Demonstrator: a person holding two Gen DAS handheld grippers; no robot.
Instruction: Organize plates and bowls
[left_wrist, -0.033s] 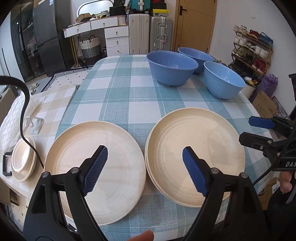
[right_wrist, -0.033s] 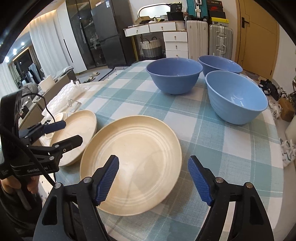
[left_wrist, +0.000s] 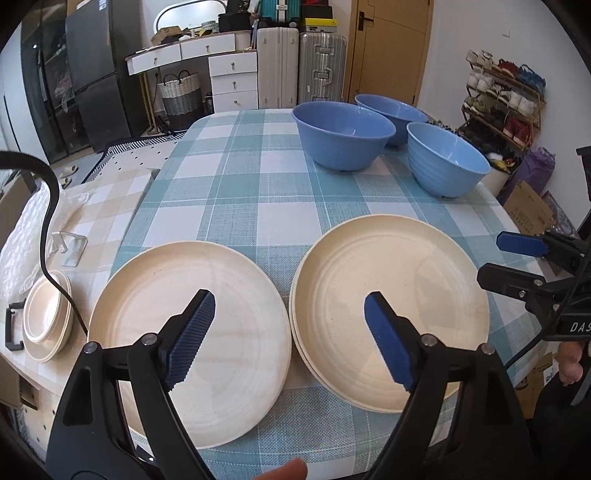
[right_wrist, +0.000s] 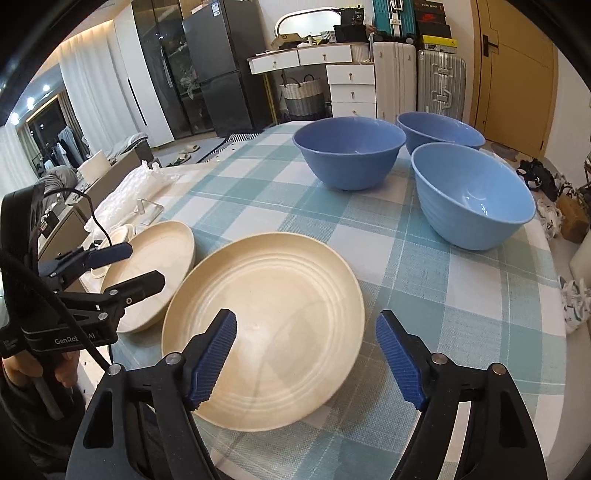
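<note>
Two cream plate positions lie on the checked tablecloth: a single plate (left_wrist: 192, 317) at the left and a stack of two plates (left_wrist: 388, 295) beside it. Three blue bowls (left_wrist: 343, 136) (left_wrist: 391, 110) (left_wrist: 447, 162) stand farther back. My left gripper (left_wrist: 290, 299) hovers above the gap between the plates, its jaws opening with nothing between them. My right gripper (right_wrist: 306, 319) hangs over the near right rim of the stacked plate (right_wrist: 280, 295), jaws opening and empty. The right wrist view also shows the left gripper (right_wrist: 146, 266) over the single plate (right_wrist: 162, 251).
A low side table at the left holds small cream dishes (left_wrist: 46, 314) and a clear stand (left_wrist: 70, 247), with a black cable (left_wrist: 51, 221) hanging across it. Suitcases (left_wrist: 321, 66) and a white drawer unit stand behind the table. A shoe rack (left_wrist: 506, 96) is at the right.
</note>
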